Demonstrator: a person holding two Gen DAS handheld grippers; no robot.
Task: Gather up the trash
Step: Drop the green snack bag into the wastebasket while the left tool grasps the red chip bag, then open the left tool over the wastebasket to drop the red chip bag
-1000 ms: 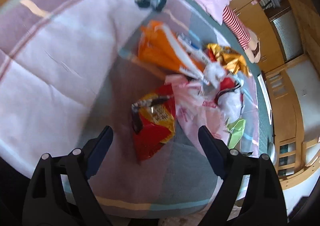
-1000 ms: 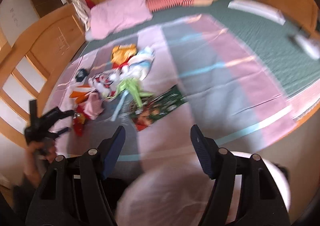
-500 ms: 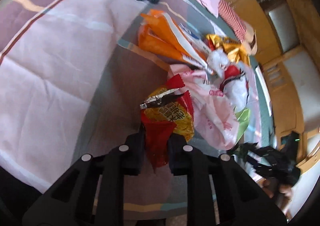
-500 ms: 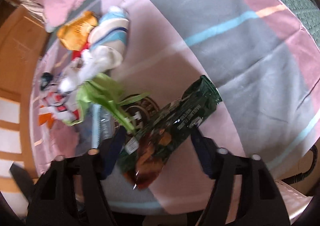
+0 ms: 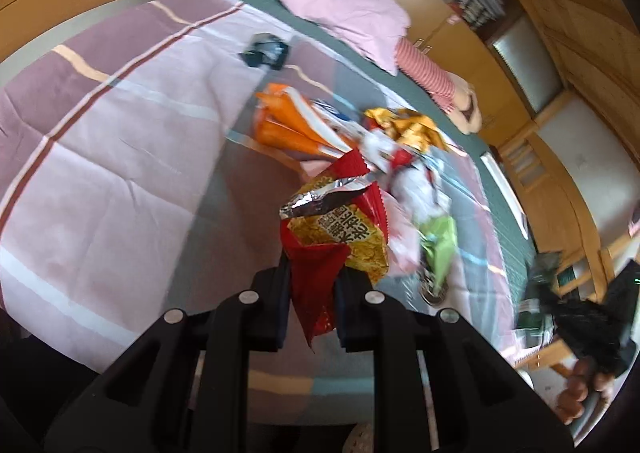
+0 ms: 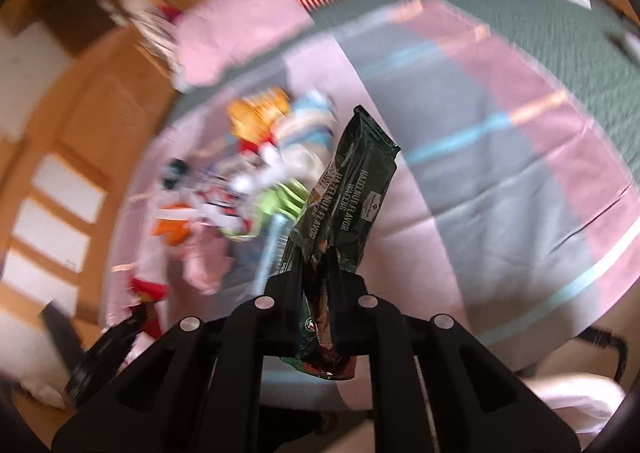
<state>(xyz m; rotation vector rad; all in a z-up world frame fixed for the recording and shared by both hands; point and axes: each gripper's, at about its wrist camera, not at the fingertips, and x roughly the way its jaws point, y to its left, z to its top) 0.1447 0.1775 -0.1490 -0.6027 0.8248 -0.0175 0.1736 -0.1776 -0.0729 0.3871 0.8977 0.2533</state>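
Left hand-held gripper (image 5: 310,293): jaws closed on the lower corner of a torn red-and-yellow foil snack bag (image 5: 336,237) — the bag hangs clear above the bed, silver lining showing at its ripped mouth.
Right hand-held gripper (image 6: 316,285): its jaws have just been closing and now pinch the lower end of a long dark-green wafer wrapper (image 6: 344,209), which stands up from the jaws, off the blanket.
Done so far: two pieces of trash picked up, one per gripper; neither has reached a bin or bag, and no such container can be made out.
Left to collect: a loose pile on the pink, mauve and grey striped blanket (image 5: 100,173) — an orange-and-white packet (image 5: 288,121), a crumpled gold foil wrapper (image 5: 412,129), a white-and-red plastic bag (image 5: 416,189), a light-green wrapper (image 5: 440,241), and a small dark crumpled scrap (image 5: 266,49) lying apart from the pile.
Progress, as a judgement: early; most of the litter lies uncollected on the bed.
Right view: heavily blurred, so the pile's finer contents cannot be told there.
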